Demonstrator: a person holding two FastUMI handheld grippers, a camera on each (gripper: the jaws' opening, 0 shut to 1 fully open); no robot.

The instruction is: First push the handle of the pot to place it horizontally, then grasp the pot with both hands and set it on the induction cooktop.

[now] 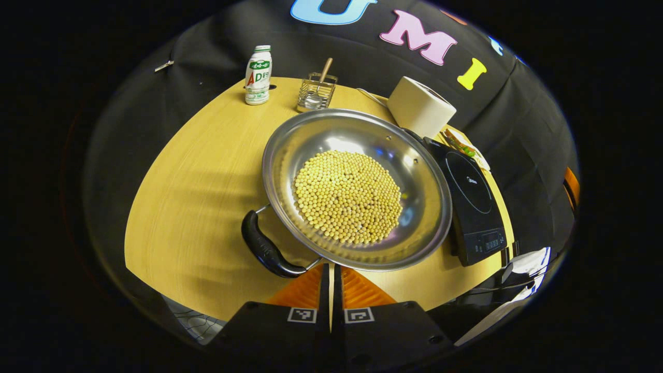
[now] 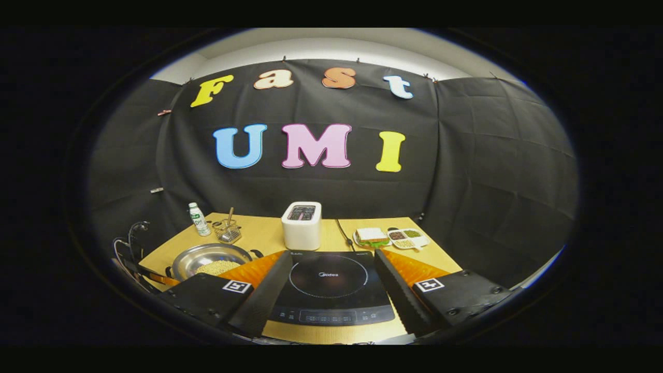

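Note:
A wide steel pot (image 1: 357, 134) full of yellow beans (image 1: 347, 203) sits on the wooden table (image 1: 197, 197), left of the black induction cooktop (image 1: 474, 207). Its black handle (image 1: 265, 251) points toward the table's near-left edge. My left gripper (image 1: 331, 267) is shut, with nothing between its fingers and its tips at the pot's near rim, just right of that handle. In the right gripper view my right gripper (image 2: 332, 254) stands open above the near side of the cooktop (image 2: 331, 282). There the pot (image 2: 207, 257) lies to the left.
At the back of the table stand a white drink bottle (image 1: 258, 75), a wire holder with a wooden stick (image 1: 317, 92) and a white toaster (image 1: 420, 106). A sandwich plate (image 2: 372, 237) and a small dish tray (image 2: 409, 237) lie behind the cooktop at right.

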